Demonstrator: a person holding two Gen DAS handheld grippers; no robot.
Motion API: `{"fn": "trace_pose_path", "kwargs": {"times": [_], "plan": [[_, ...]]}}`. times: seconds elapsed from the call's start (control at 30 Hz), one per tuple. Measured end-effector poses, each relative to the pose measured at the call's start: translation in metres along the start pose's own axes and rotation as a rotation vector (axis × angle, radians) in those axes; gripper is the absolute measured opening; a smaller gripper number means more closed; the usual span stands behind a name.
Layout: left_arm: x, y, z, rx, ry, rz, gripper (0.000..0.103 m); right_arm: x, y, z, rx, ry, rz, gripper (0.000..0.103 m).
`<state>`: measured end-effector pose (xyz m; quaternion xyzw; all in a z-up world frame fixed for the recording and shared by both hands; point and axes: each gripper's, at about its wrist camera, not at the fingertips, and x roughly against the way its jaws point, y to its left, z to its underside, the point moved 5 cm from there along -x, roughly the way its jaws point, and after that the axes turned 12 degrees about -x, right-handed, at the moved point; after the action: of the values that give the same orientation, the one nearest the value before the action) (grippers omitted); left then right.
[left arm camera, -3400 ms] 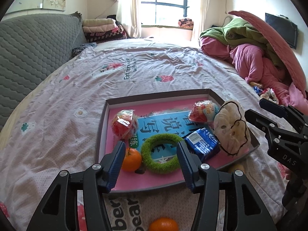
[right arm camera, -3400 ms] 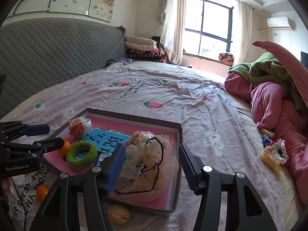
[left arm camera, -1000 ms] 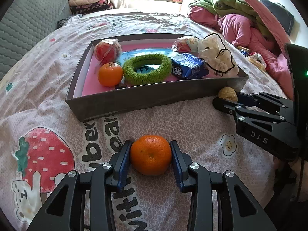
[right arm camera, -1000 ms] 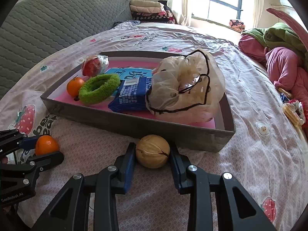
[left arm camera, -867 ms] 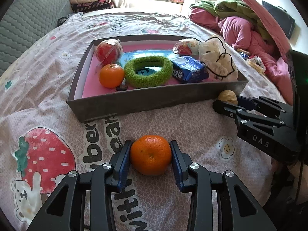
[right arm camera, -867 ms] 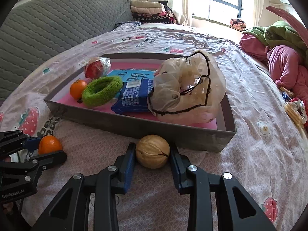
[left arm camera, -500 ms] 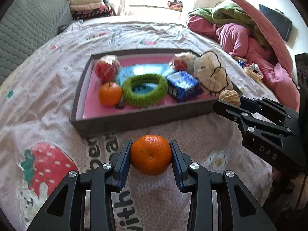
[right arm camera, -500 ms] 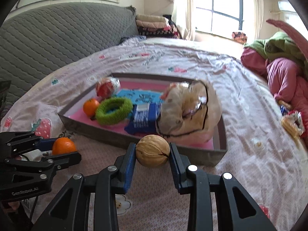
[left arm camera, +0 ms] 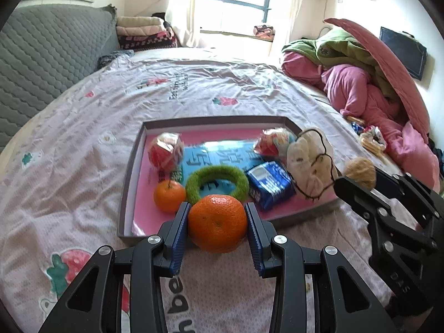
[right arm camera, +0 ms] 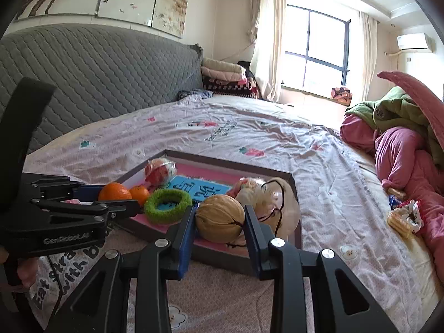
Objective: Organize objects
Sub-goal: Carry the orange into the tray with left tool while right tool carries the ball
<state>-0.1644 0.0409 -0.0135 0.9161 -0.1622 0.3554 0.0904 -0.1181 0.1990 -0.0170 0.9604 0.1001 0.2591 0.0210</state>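
Note:
My left gripper is shut on an orange tangerine and holds it in the air above the near edge of the grey tray. My right gripper is shut on a tan walnut, held above the tray's near right corner. The tray, with a pink floor, holds a second tangerine, a green fuzzy ring, a blue snack packet, two wrapped red snacks and a crumpled plastic bag. The walnut also shows in the left wrist view.
The tray lies on a bed with a pink strawberry-print sheet. A grey quilted headboard stands at the left. Piled pink and green bedding and loose snack wrappers lie at the right. Folded blankets are stacked at the far end.
Both grippers closed on their fruit on the sheet in front of the tray, then lifted. The tangerine and the walnut are now raised above the tray's near edge.

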Motion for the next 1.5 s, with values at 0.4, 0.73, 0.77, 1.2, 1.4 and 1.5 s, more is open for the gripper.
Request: {"fn": "trace_pose_path", "kwargs": {"times": [0.4, 0.73, 0.77, 1.2, 1.4, 1.5], "plan": [[0.0, 0.004, -0.018, 0.014, -0.039, -0.036, 0.04, 0.004, -0.004, -0.017, -0.012, -0.052, 0.004, 0.034], [-0.004, 0.015, -0.031, 0.036, -0.064, -0.055, 0.04, 0.006, -0.01, -0.035, -0.019, -0.102, 0.01, 0.034], [-0.004, 0.016, -0.031, 0.04, -0.069, -0.059, 0.04, 0.007, -0.01, -0.038, -0.016, -0.107, 0.012, 0.034], [-0.022, 0.029, -0.037, 0.065, -0.049, -0.078, 0.04, -0.007, -0.013, -0.061, 0.011, -0.137, 0.043, 0.034], [-0.032, 0.031, -0.039, 0.056, -0.046, -0.103, 0.04, -0.023, -0.024, -0.063, -0.034, -0.103, 0.032, 0.034], [-0.037, 0.032, -0.039, 0.06, -0.038, -0.098, 0.04, -0.031, -0.03, -0.063, -0.048, -0.086, 0.034, 0.034]]}}
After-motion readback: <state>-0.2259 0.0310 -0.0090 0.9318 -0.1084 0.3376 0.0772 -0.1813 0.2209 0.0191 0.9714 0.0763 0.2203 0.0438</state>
